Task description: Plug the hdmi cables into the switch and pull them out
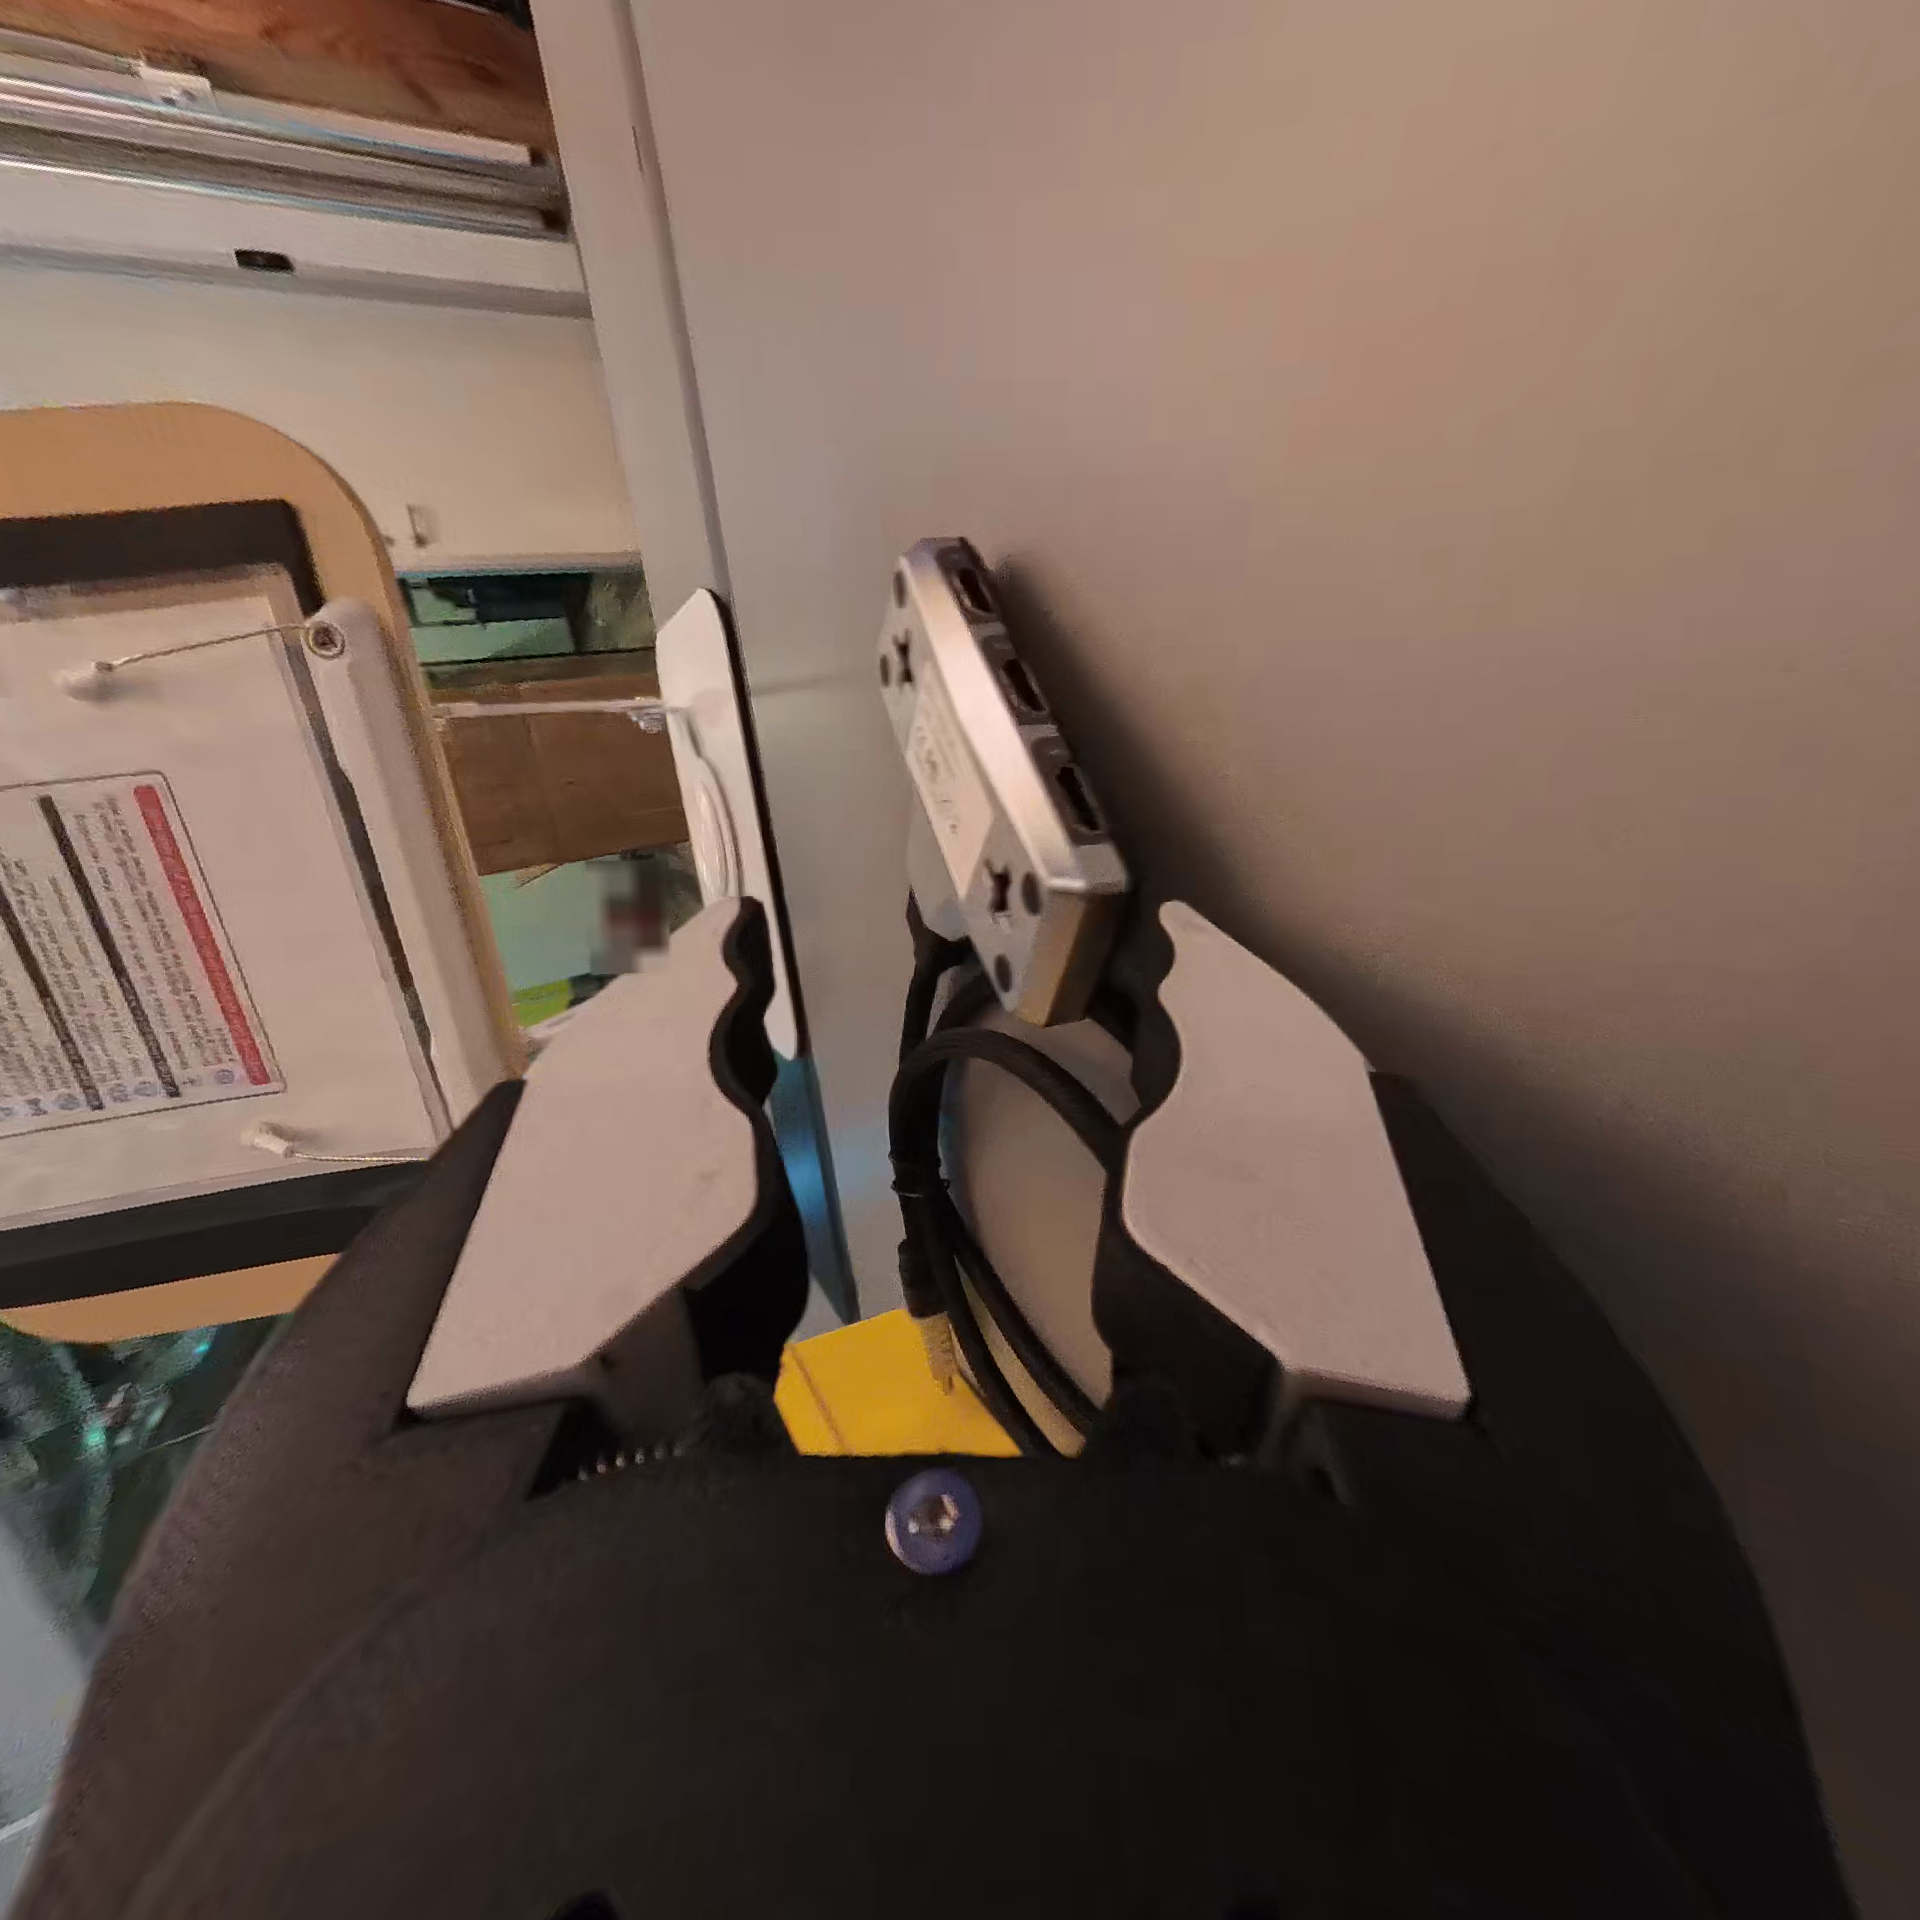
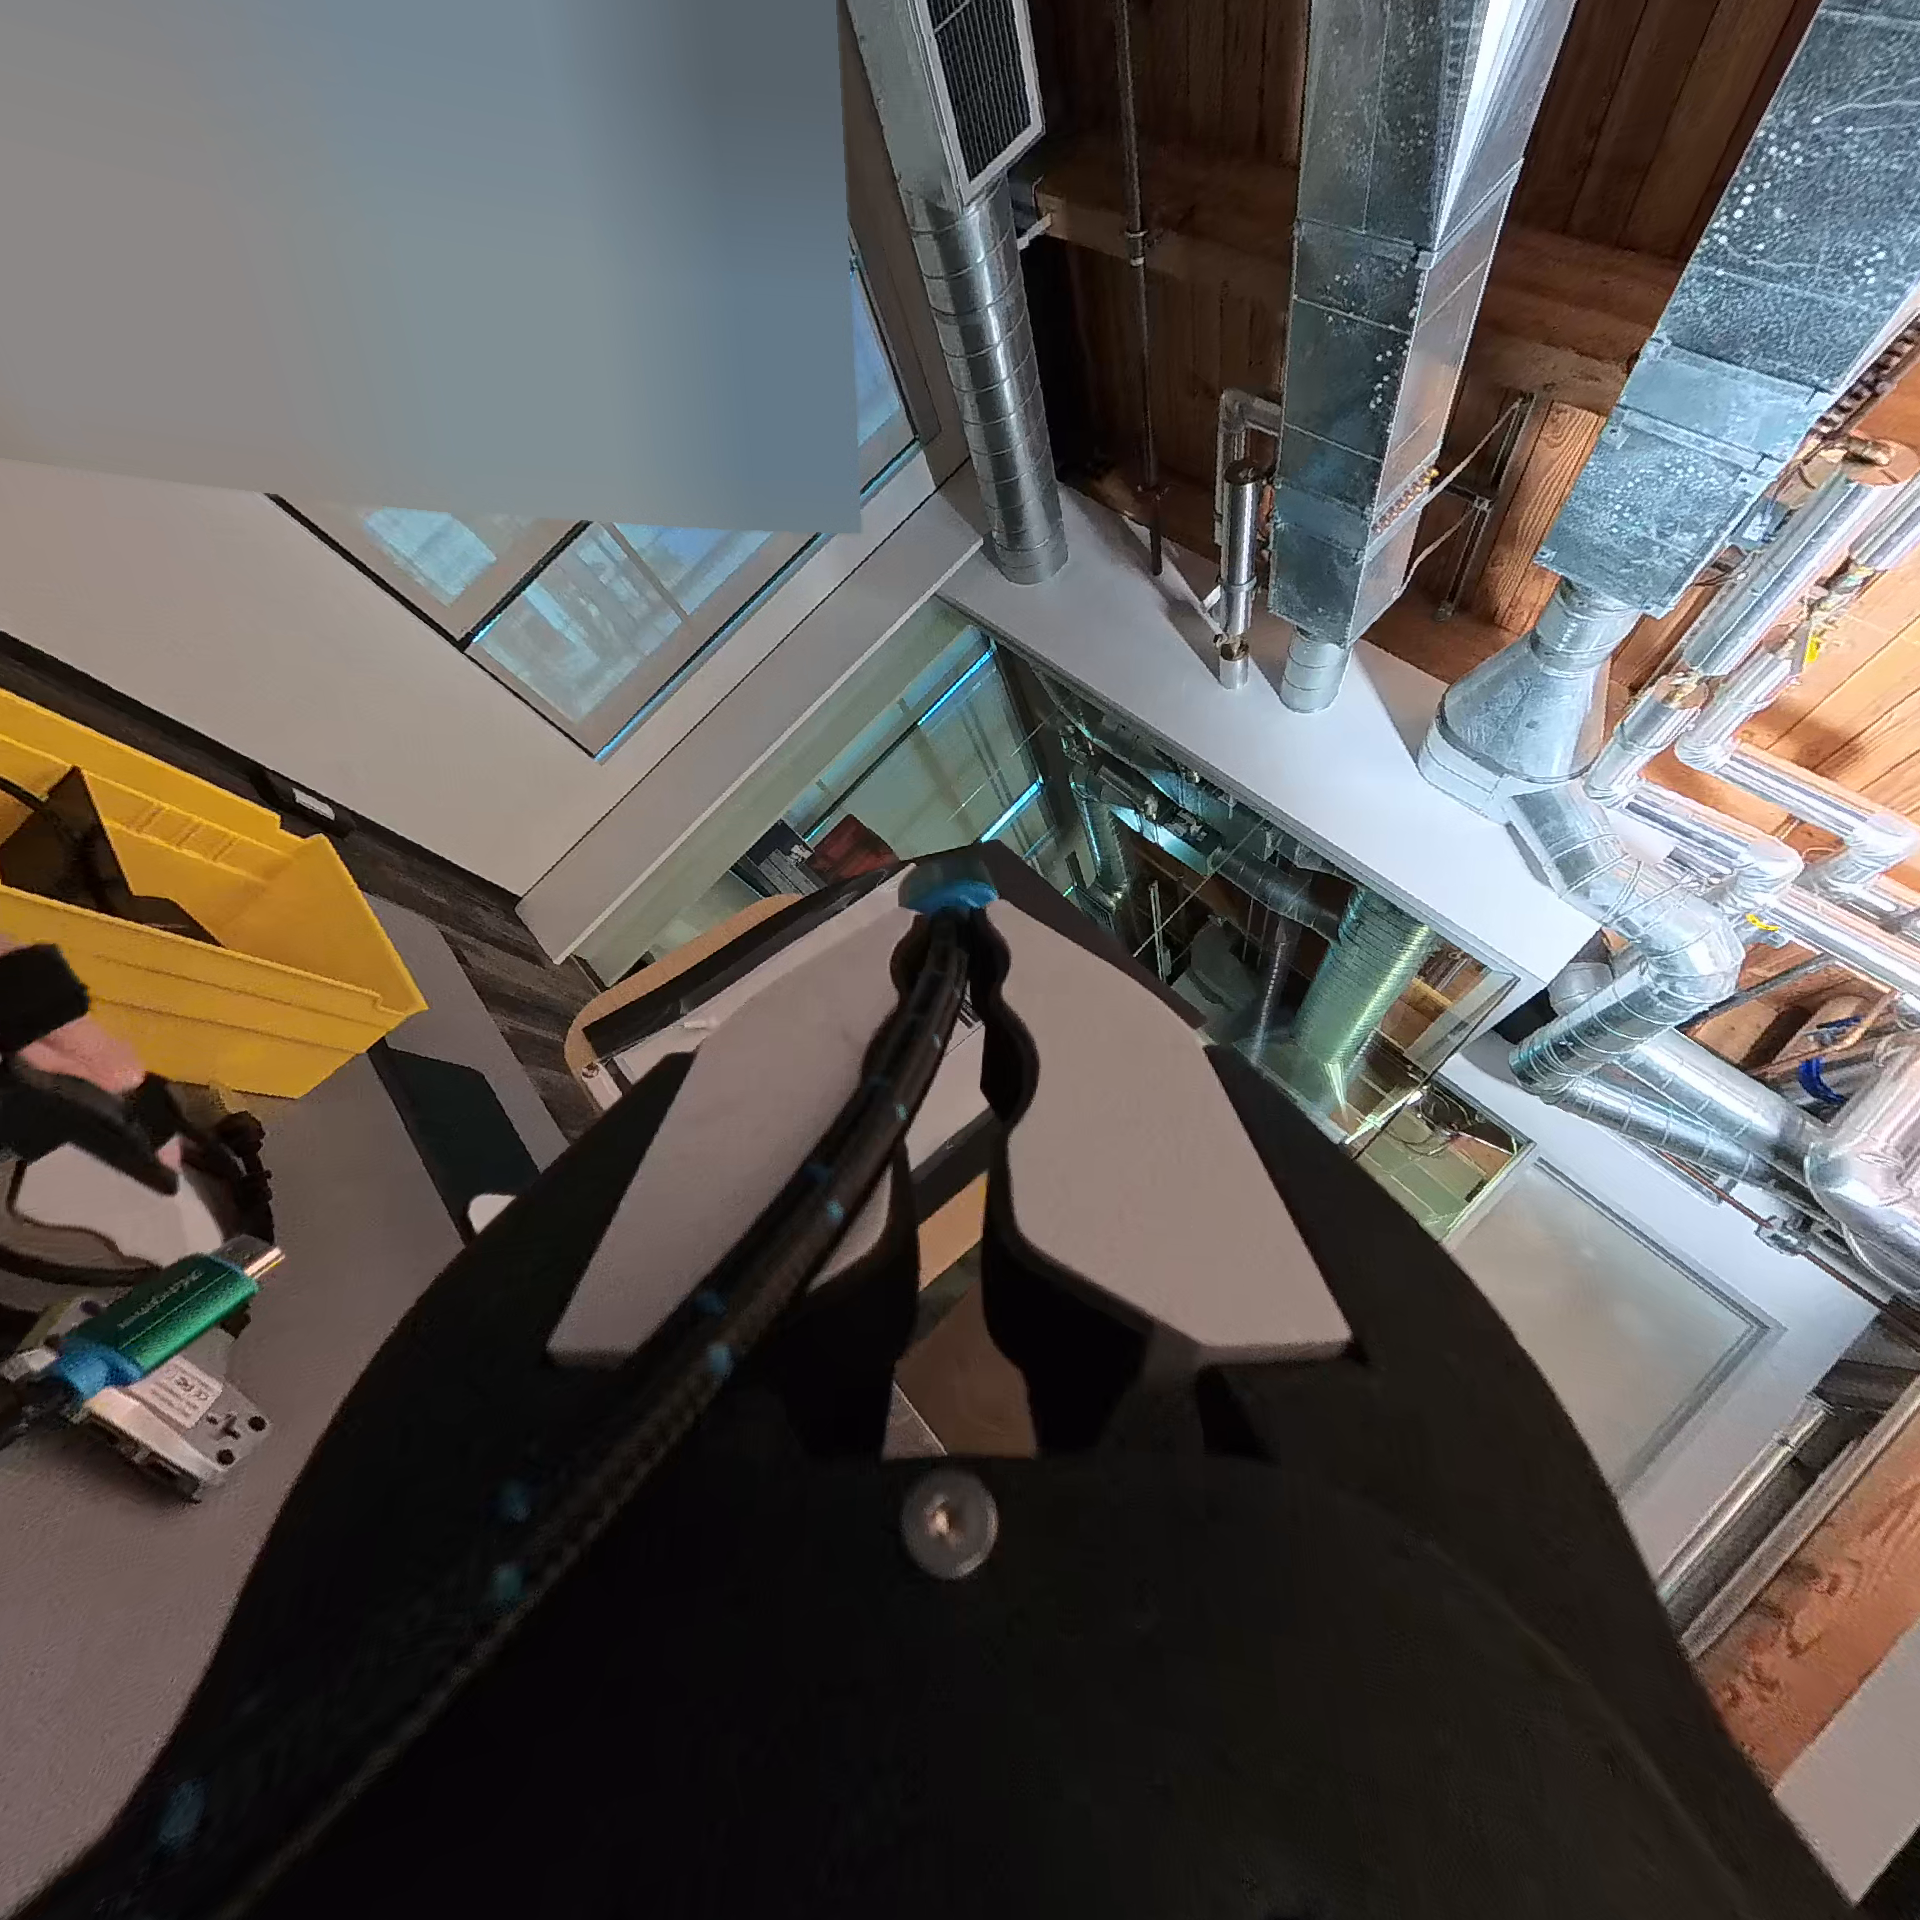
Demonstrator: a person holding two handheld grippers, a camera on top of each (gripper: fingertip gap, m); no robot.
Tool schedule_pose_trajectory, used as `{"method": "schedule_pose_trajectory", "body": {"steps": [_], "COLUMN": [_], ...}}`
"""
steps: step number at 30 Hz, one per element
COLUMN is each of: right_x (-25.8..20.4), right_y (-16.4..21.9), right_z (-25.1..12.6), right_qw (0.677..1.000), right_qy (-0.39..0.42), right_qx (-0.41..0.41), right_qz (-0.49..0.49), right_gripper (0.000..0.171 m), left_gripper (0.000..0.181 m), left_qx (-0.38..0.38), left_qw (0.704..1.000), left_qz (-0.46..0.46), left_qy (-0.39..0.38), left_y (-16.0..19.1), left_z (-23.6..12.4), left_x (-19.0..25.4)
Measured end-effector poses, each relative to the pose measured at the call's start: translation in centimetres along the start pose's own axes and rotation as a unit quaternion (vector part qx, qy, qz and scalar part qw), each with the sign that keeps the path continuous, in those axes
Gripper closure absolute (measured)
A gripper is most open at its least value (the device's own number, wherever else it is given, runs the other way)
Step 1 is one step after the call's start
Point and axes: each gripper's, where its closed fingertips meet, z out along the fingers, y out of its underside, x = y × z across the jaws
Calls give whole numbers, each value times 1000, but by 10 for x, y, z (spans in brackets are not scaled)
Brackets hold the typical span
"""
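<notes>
Left gripper (image 1: pixel 961 977) agape near switch (image 1: pixel 992 790); right gripper (image 2: pixel 951 935) clenched on cable (image 2: pixel 831 1174).

HDMI switch (image 1: pixel 992 790), brushed silver metal casing; HDMI cable (image 2: pixel 831 1174), black braided cloth sheath with blue flecks; bin (image 2: pixel 208 935), glossy yellow plastic; ducts (image 2: pixel 1382 312), shiny galvanised metal; tabletop (image 1: pixel 1455 520), smooth matt grey.

L wrist: close on switch (image 1: pixel 997 790) | R wrist: faces ceiling | shared: switch
</notes>
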Motion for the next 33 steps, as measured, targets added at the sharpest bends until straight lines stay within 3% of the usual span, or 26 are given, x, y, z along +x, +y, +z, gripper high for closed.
{"method": "schedule_pose_trajectory", "body": {"steps": [5,11,15,18,24,29,33], "right_x": [-3,-8,-30,-57,-99,-128,-156], "right_y": [1,10,49,99,189,217,217], "right_z": [3,6,20,30,61,73,81], "right_qw": [1000,999,985,958,923,909,900], "right_qy": [-7,-29,-103,-152,-72,-5,-19], "right_qx": [-3,-10,-81,-189,-339,-344,-312], "right_qz": [-4,24,111,149,169,234,303], "right_gripper": [165,165,165,165,164,165,164], "left_gripper": [152,161,161,161,162,162,162], "left_qx": [-24,-41,10,72,196,321,361], "left_qw": [999,996,982,942,840,755,731], "left_qz": [16,-30,-186,-322,-485,-543,-553], "left_qy": [-39,-73,-13,60,145,180,174], "left_y": [3,13,3,-15,-38,-48,-45], "left_z": [15,33,16,-4,-35,-70,-87], "left_x": [7,-8,-31,-54,-105,-134,-144]}}
